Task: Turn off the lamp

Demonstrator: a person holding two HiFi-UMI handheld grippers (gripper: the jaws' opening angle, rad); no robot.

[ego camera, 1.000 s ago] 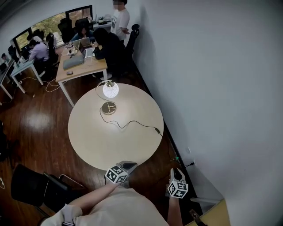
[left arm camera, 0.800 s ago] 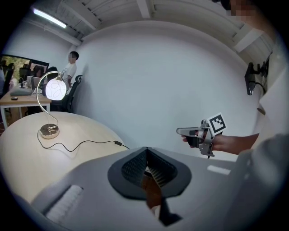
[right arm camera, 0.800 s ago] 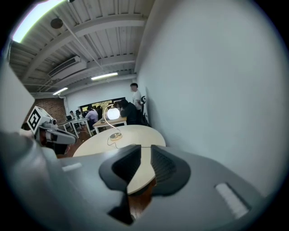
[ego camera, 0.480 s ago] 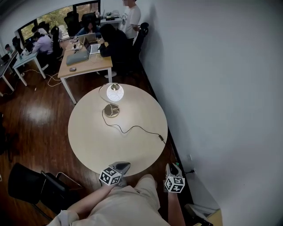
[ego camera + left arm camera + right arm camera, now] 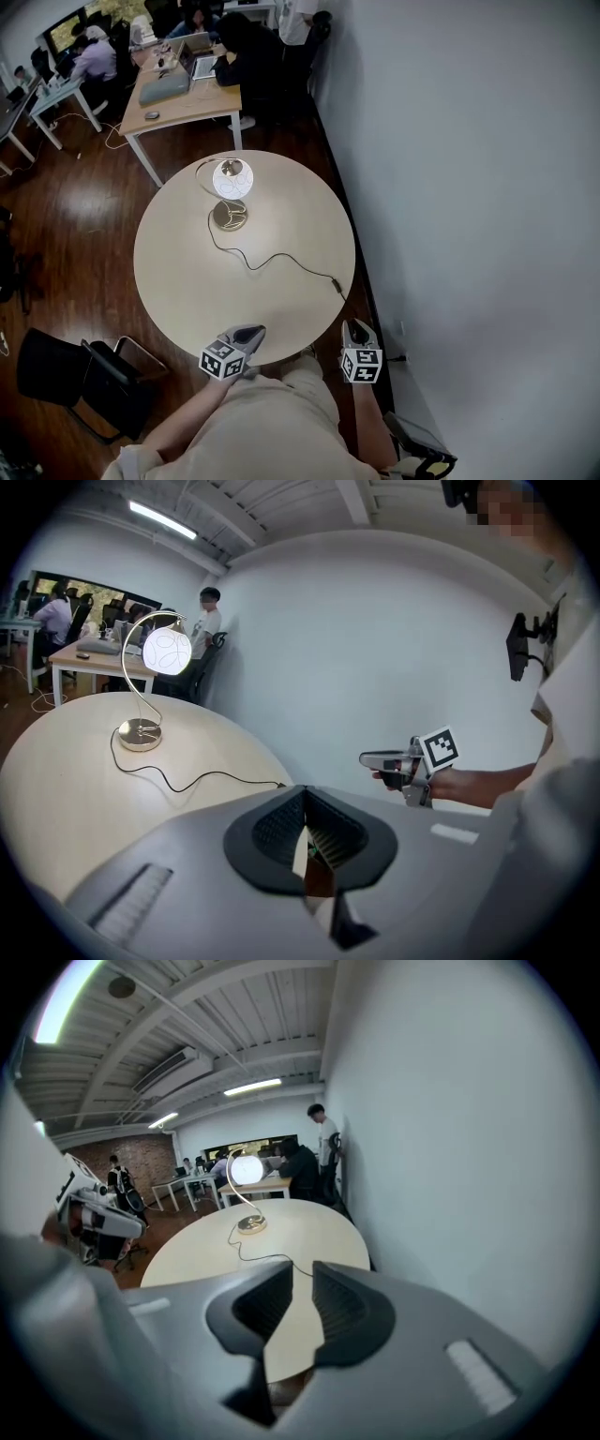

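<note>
Lamp (image 5: 232, 179) lit, nothing done yet
It glows well ahead of our left gripper (image 5: 249, 332), closed and empty, and our right gripper (image 5: 356, 327), slightly parted, empty.

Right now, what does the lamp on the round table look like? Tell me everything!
The lamp is switched on: its round white globe glows. A thin gold-looking stem arches up from a flat round base, and the globe hangs at its tip. It stands upright on the far side of the round pale table. A thin black cord snakes from the base to the table edge by the wall. Only the table touches it.
</note>
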